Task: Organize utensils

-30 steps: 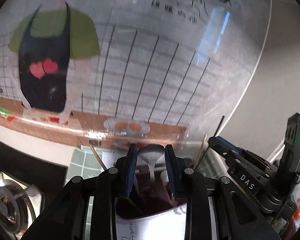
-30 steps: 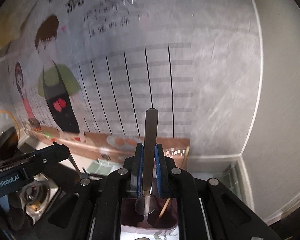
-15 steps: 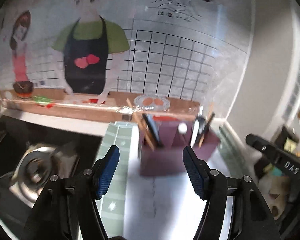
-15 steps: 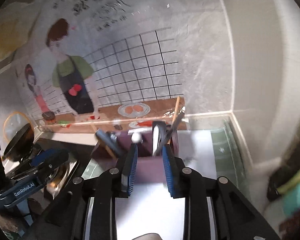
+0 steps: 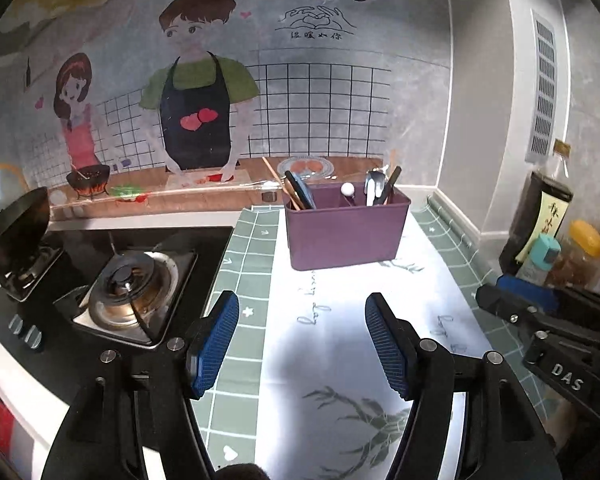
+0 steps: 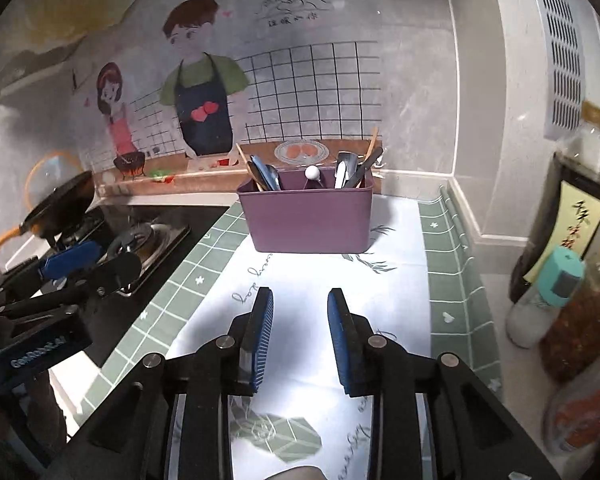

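Both grippers stand empty; we find the left gripper spread wide and the right gripper parted more narrowly, each low in its own frame above the white cloth; the purple caddy sits straight ahead of both, at upper centre of each view, well apart from the fingers, its long side lying across the line of approach; neither hand looks clearly nearer. We note utensils standing upright or leaning inside it: chopsticks and dark handles in the left compartment, a white-knobbed piece in the middle, a spoon and dark handles on the right. We see no loose utensil on the cloth; we judge the sorting largely done. Stove burner at left; bottles at right.
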### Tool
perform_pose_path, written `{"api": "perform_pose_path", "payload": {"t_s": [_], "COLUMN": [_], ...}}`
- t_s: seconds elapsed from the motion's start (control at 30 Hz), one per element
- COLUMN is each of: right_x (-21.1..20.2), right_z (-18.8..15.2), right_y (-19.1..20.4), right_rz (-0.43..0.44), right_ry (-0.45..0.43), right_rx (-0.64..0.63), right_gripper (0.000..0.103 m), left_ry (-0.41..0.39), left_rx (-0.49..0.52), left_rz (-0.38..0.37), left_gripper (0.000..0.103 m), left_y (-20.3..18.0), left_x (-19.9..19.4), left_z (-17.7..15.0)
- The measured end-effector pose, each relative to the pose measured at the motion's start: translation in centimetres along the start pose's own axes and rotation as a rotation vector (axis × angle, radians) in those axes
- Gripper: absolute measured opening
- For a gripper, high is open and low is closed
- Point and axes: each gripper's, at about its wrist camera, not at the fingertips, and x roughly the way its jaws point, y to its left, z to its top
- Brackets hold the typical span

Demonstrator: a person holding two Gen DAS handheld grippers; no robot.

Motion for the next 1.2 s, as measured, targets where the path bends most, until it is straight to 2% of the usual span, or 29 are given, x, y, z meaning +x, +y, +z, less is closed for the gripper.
{"api": "perform_pose_path", "payload": {"t_s": [0.1, 0.33, 0.83, 1.2], "right_x": [-0.92, -1.15, -0.83, -0.85], "right_z": [0.05, -0.1, -0.2, -0.19], "right_y": [0.45, 0.31, 0.19, 0.25], "right_rz": [-0.002, -0.022, -0.018, -0.016], "right_ry": [-0.016, -0.023, -0.014, -0.021], "right_rx": [-0.021, -0.012, 0.001, 0.001], "right_gripper": [0.027, 0.027, 0.027, 0.027], "left_ry": [0.005, 0.002, 0.026, 0.017], "left_rx": [-0.02, -0.032, -0.041, -0.036], "left_rz": [-0.025, -0.025, -0.032, -0.024], "left_gripper": [0.066, 0.066, 0.066, 0.066], "left_y": [-0.12, -0.07, 0.28, 0.04], "left_x": [-0.31, -0.84, -0.43, -0.55], "left_z": [-0.17, -0.06, -0.24, -0.05]}}
